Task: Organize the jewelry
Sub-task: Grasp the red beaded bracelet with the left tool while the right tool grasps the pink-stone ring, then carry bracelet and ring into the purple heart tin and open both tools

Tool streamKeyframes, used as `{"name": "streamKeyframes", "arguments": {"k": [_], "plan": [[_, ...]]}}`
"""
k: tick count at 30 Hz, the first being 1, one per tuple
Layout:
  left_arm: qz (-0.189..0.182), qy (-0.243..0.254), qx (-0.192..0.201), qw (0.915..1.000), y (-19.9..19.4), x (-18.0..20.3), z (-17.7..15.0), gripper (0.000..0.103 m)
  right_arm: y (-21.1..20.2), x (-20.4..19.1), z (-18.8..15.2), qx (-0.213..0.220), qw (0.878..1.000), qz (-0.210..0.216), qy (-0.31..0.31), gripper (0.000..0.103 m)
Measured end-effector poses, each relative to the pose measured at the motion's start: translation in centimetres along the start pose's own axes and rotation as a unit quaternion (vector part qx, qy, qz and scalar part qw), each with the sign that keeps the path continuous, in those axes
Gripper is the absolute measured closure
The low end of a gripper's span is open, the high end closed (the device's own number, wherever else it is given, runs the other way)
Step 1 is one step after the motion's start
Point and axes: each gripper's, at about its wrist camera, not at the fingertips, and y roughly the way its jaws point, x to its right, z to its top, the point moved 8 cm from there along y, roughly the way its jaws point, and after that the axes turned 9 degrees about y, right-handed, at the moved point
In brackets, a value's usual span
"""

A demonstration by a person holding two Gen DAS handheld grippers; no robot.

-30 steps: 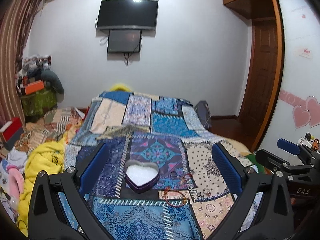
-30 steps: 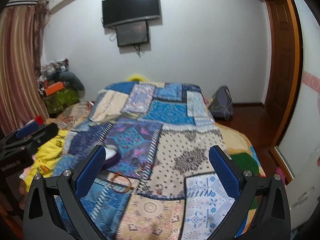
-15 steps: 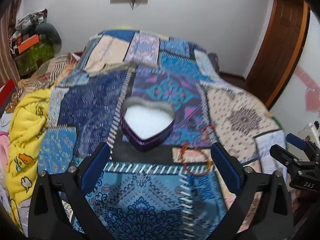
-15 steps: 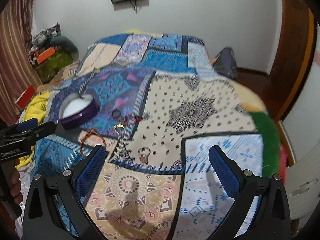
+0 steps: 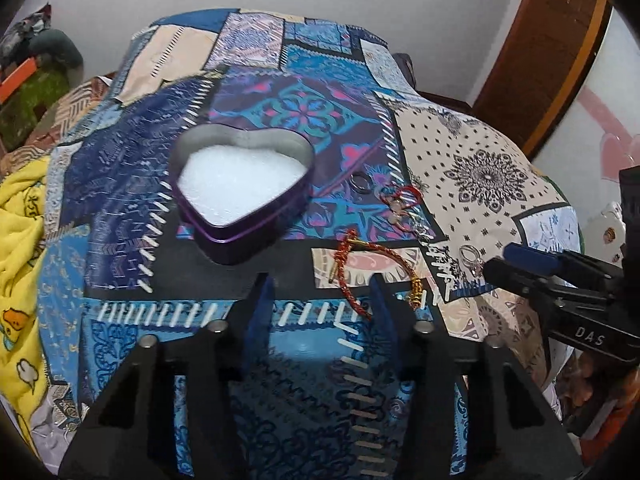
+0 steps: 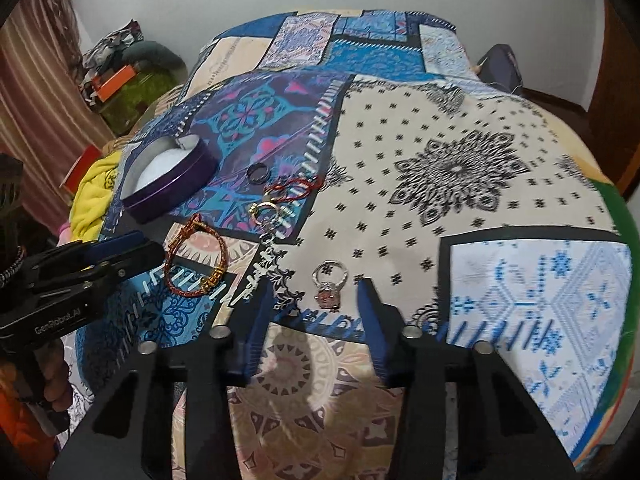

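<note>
Silver ring (image 6: 330, 285) lies on the bed (image 6: 460, 168) at twelve o'clock from the right gripper (image 6: 314, 312), its fingers partly open and empty like the left's, and a shallow pinch might snag quilt instead.

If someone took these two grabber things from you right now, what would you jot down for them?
Left gripper: open, empty, above the quilt near the red-and-gold bracelet.
Right gripper: open, empty, lined up on the silver ring with a stone.
Heart-shaped purple tin: open, only white padding inside.
On the quilt, all outside the tin: bracelet, stone ring, dark band ring, red cord piece, gold hoop piece.
Done: nothing is in the tin yet.
Left: every piece; the stone ring looks like the likely first pick.
</note>
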Motion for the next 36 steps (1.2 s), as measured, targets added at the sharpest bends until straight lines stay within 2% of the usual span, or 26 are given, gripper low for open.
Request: {"name": "streamKeyframes", "arguments": {"k": [2,5,12,15,17,25,36], "plan": [[-0.006,0.004,-0.004,1.0000,0.3,0.3,0.0,0.070,0.3,0.0,-0.2,-0.006,1.000,0.004,0.000,0.071],[-0.028,0.001,-0.011,0.9995,0.8,0.7,-0.1,0.078,0.7,0.1,-0.5,-0.012,1.000,0.006,0.002,0.075],[-0.024,0.007,-0.013,0.9996,1.6,1.4,-0.4,0.081,1.4,0.7,-0.6,-0.016,1.000,0.009,0.015,0.090],[-0.024,0.007,-0.015,0.9996,1.9,1.6,-0.4,0.096,1.3,0.8,-0.6,-0.017,1.000,0.014,0.023,0.092],[-0.041,-0.001,-0.017,0.9990,2.0,1.8,-0.2,0.101,1.1,0.9,-0.5,-0.017,0.999,0.014,0.025,0.092],[-0.035,-0.002,-0.003,0.9994,0.7,2.1,0.1,0.102,-1.1,0.3,0.6,0.016,1.000,0.014,0.022,0.092],[0.001,-0.009,0.064,0.9979,-4.5,-0.1,2.2,0.102,-4.3,-2.9,3.4,0.072,0.997,0.032,0.005,0.092]]}}
